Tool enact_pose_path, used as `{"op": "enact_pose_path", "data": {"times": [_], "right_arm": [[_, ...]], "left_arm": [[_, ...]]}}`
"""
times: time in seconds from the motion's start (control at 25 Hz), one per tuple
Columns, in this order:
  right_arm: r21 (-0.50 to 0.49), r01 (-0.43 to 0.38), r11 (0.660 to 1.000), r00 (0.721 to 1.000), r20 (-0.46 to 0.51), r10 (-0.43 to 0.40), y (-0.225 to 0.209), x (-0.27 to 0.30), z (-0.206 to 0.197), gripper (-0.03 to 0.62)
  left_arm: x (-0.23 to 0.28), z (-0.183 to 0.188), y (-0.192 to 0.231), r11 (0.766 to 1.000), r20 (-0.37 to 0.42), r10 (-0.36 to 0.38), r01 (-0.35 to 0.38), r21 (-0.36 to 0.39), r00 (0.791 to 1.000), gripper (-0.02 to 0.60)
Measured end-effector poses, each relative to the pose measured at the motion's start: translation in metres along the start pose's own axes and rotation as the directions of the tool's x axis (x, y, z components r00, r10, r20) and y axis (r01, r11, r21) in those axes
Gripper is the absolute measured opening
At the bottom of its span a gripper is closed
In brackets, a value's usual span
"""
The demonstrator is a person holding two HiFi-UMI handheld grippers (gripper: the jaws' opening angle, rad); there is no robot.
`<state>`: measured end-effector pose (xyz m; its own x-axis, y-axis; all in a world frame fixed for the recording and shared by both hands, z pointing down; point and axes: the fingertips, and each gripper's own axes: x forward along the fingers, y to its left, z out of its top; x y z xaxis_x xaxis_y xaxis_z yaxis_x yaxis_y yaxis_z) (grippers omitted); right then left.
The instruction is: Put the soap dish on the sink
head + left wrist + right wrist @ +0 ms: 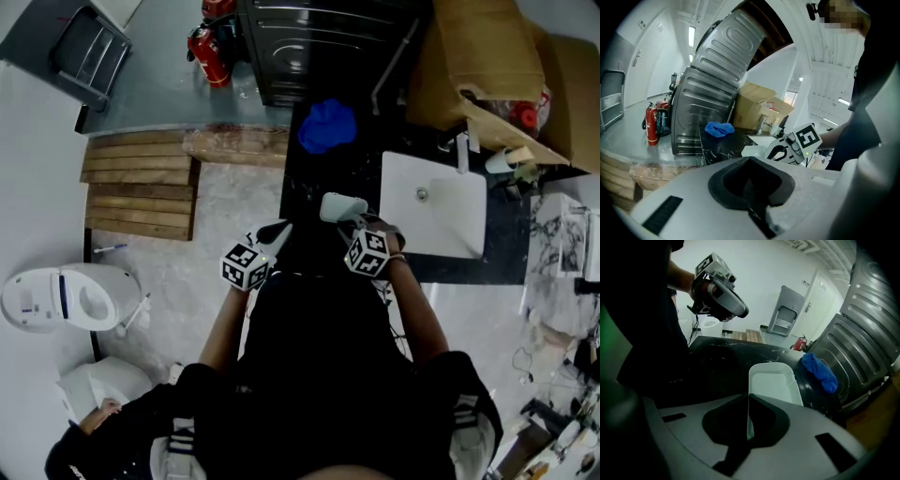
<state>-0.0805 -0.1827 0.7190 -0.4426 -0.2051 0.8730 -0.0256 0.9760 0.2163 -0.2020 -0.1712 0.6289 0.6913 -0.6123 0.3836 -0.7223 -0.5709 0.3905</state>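
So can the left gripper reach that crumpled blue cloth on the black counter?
Probably yes. The crumpled blue cloth lies in the open on the black counter, ahead of the left gripper, with nothing between them. The jaws are shut and empty, so they would have to open first.

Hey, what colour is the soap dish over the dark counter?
White. The soap dish shows best in the right gripper view.
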Motion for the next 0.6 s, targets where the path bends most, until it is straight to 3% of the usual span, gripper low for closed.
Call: {"op": "enact_pose_path", "data": {"times": [0.6], "right_arm": [[-0.012, 0.027, 1.000, 1.000, 0.000, -0.027, -0.0020, -0.0002, -0.0007, 0.017]], "left_arm": [[0.0061, 0.0004, -0.0062, 1.000, -0.008, -0.026, 0.026, 0.000, 1.000, 0.000]]}}
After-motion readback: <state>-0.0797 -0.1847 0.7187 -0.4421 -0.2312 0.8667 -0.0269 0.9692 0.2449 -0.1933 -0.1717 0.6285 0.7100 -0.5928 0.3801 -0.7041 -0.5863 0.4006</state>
